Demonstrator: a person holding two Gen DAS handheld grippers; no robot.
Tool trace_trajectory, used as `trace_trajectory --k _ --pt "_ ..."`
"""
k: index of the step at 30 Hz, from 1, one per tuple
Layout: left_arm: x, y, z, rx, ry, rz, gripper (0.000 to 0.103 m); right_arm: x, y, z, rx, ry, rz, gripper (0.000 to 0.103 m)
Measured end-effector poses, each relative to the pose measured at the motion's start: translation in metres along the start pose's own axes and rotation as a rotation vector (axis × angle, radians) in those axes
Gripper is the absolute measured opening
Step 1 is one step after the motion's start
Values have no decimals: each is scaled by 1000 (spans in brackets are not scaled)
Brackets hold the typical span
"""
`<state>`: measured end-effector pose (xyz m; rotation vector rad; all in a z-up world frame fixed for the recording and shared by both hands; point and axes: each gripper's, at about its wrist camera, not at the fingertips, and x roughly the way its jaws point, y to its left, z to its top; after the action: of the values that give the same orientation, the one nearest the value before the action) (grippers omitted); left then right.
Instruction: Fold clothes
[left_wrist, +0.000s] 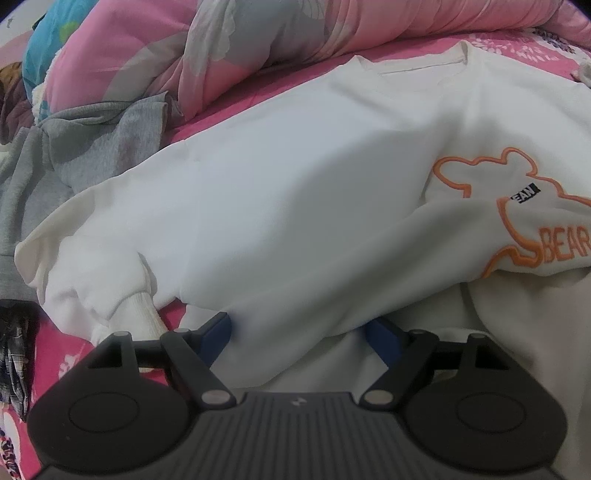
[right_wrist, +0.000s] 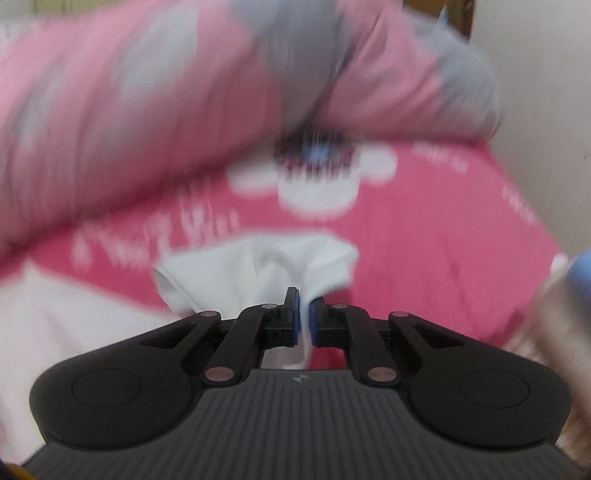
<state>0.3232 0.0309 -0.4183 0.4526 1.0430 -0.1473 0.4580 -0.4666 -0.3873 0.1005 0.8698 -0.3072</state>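
Observation:
A white sweatshirt (left_wrist: 277, 192) with an orange bear outline (left_wrist: 517, 214) lies spread on the pink bed sheet (left_wrist: 229, 110), its collar (left_wrist: 424, 66) at the far side. A ribbed cuff (left_wrist: 136, 314) lies near the bottom left. My left gripper (left_wrist: 301, 328) is open wide at the sweatshirt's near edge. A bulge of the white cloth sits between its blue pads (left_wrist: 221, 328) and partly covers them. In the blurred right wrist view, my right gripper (right_wrist: 303, 299) is shut on a bunch of white cloth (right_wrist: 258, 266), which fans out past the fingertips above the pink sheet (right_wrist: 424, 240).
A rolled pink and grey quilt (left_wrist: 147, 48) runs along the far side of the bed (right_wrist: 184, 92). A crumpled grey garment (left_wrist: 92, 147) lies left of the sweatshirt, with plaid cloth (left_wrist: 14, 350) at the left edge. A pale wall (right_wrist: 535, 92) stands right of the bed.

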Motion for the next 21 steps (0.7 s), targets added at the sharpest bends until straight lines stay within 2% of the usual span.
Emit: trace_trajectory --k 2,5,6,8,10,11,15,19,21 --pt "1 -2 1 2 -2 2 84 14 6 -16 -28 51 -33 6" --pt "0 1 0 9 -9 -1 85 12 15 -29 -82 4 -86 7" --pt "0 2 -1 10 -12 -4 85 11 17 -29 -95 3 -102 10" --pt "-2 4 -1 13 -23 -10 85 7 19 -26 -103 21 -147 24" --pt "-4 5 -2 14 -37 -14 85 -1 14 -22 -76 43 -180 56" --pt "-5 6 -2 15 -42 -16 85 -8 10 -21 -50 50 -187 60" --pt "-10 9 -4 19 -62 -34 85 -45 -4 -29 64 42 -154 71" --pt "-18 18 -4 7 -86 -67 85 -88 9 -47 69 50 -117 72" --pt "-24 25 -5 -8 -96 -89 85 -109 25 -53 59 50 -61 72"
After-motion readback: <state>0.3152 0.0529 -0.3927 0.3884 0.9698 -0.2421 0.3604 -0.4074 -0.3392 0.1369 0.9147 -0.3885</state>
